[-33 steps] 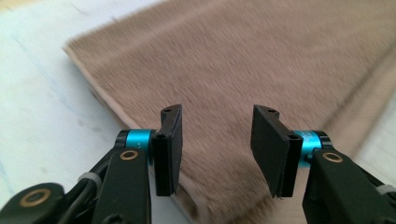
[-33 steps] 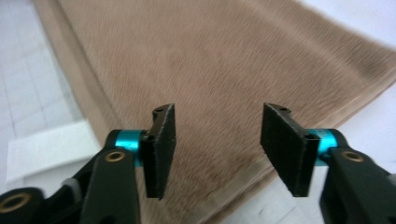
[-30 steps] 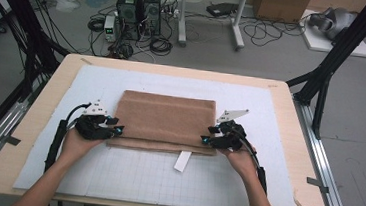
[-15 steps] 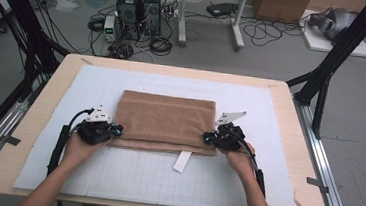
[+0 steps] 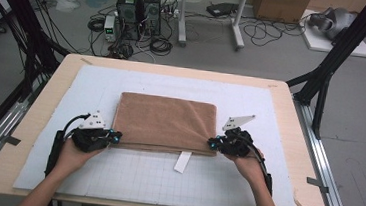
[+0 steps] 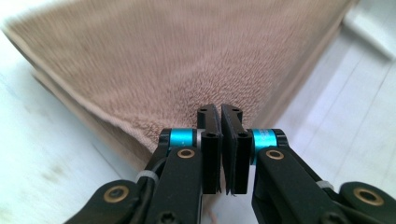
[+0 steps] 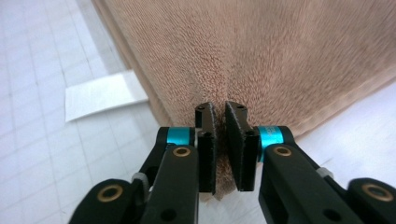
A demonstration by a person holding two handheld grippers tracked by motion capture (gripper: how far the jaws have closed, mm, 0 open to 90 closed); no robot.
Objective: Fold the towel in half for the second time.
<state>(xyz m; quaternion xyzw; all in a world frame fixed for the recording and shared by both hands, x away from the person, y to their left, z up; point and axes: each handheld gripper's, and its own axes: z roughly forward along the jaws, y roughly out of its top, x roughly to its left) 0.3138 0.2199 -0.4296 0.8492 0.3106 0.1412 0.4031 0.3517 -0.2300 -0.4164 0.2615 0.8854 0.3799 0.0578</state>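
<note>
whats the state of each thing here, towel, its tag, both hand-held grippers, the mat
brown towel: folded, lying flat on the mat, near corners pinched
white tag: sticks out from the towel's near edge, flat on the mat
left hand-held gripper: shut on the towel's near left corner
right hand-held gripper: jaws just closed, shut on the towel's near right corner
white grid mat: spread flat on the table

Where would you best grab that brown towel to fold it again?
By its two near corners, coming in from the person's side. The towel lies flat, its layered edge facing that way, and the left gripper and right gripper are pinched on those corners.
</note>
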